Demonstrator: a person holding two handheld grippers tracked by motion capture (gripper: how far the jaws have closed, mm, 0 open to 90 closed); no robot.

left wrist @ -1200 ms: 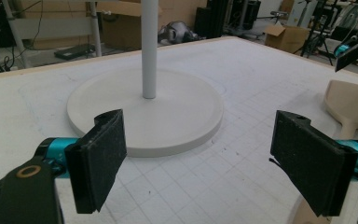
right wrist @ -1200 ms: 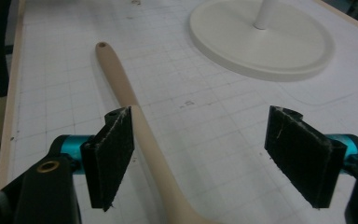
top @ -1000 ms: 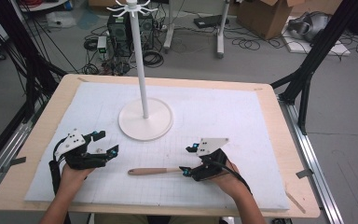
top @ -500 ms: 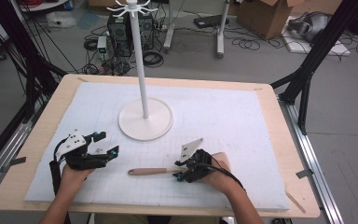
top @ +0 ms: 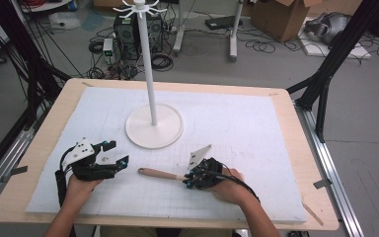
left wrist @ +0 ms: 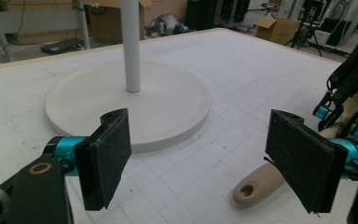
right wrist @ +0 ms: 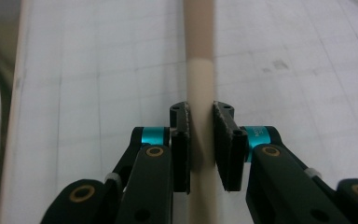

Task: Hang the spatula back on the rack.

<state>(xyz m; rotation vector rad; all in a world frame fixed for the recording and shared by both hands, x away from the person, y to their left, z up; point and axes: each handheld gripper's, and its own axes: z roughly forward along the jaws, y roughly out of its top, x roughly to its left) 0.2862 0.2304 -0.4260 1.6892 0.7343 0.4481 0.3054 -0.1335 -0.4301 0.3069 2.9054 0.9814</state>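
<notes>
The right tongs [top: 191, 178] sit low on the white mat [top: 256, 128] near the front edge of the tabletop [top: 296, 148], with the jaws pinched together on a wooden-handled utensil [top: 159, 173]. In the right gripper view the two black pads [right wrist: 181, 140] press against both sides of the pale shaft [right wrist: 200, 84], which runs straight away from the camera. The handle lies flat on the mat and points toward the left tongs [top: 113, 154]; its working end is hidden under the right hand [top: 227, 185].

The left tongs rest on the mat well to the left, jaws spread wide with nothing between them. In the left gripper view the rounded end of the handle [left wrist: 256, 186], with a small hanging hole, lies just inside the right-hand pad, not touching it.

Behind both stands a white hook stand [top: 153, 74], its round base [top: 154, 126] on the mat between the two hands and farther back, its thin pole rising to a ring of hooks at the top. The base lies near the left tongs but apart from the handle. Beyond the tabletop, cables, a cardboard box [top: 281, 17] and black frame legs crowd the floor
</notes>
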